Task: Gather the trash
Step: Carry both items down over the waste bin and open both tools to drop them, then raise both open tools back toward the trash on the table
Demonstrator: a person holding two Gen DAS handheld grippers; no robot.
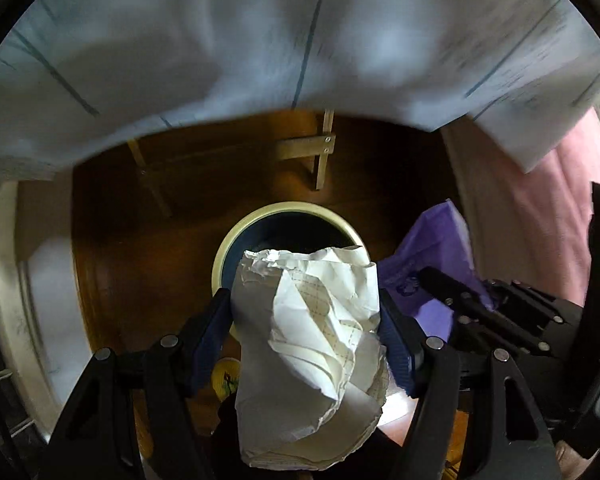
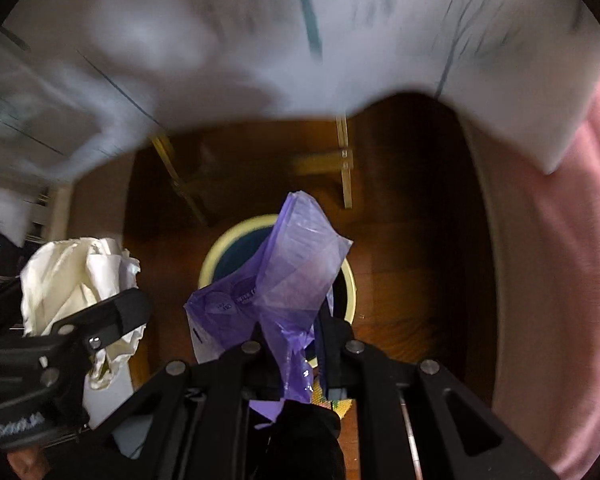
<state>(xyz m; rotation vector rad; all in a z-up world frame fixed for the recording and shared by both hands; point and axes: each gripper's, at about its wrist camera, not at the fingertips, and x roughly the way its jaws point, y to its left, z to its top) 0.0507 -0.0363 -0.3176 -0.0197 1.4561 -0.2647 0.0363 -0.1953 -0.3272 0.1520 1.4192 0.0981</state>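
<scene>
White crumpled paper sits between the two blue pads of the left gripper, and the pads squeeze it from both sides. Purple plastic wrapper sticks up out of the right gripper, whose jaws are pressed almost together and pinch the thin plastic.

Both grippers point nearly straight down. Right under them, a bit farther off, is the round trash bin with a pale rim and a dark inside. It stands on the brown wooden floor.

In the left wrist view the paper ball covers the near part of the bin's opening, so the bin lies straight ahead of that gripper. In the right wrist view the wrapper hangs over the middle of the bin too. The two grippers are side by side, the paper on the left and the wrapper on the right. I think both are about as near to the bin, so either could let go first.

Blurry white cloth with dark lines hangs on the far side, and pink cloth is on the right.
</scene>
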